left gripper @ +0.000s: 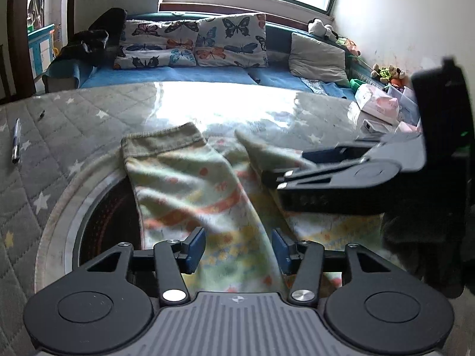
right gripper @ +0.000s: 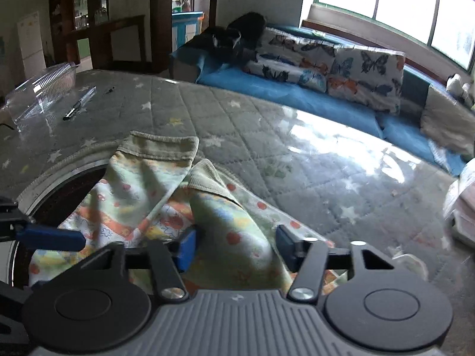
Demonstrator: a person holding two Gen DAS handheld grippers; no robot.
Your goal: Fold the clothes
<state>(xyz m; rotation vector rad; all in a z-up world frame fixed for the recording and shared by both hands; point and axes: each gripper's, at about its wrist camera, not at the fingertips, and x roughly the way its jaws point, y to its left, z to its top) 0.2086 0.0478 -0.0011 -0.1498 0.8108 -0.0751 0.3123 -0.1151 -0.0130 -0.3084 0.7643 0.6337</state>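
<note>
pants (left gripper: 190,178): lying on quilted table cover (left gripper: 74,124), legs pointing away, one over dark round opening
left gripper (left gripper: 239,250): fingers spread, hovering over fabric, gripping nothing
right gripper (right gripper: 236,247): fingers spread, straddling raised fold, not clamping

We see a table (right gripper: 267,124) covered in grey quilted cloth with stars under glossy clear plastic. On it lie printed pants (right gripper: 154,195) partly over a round dark inset (left gripper: 104,207), a pen (right gripper: 78,103), a clear box (right gripper: 41,92), and packets (left gripper: 377,103) at the right edge.
</note>
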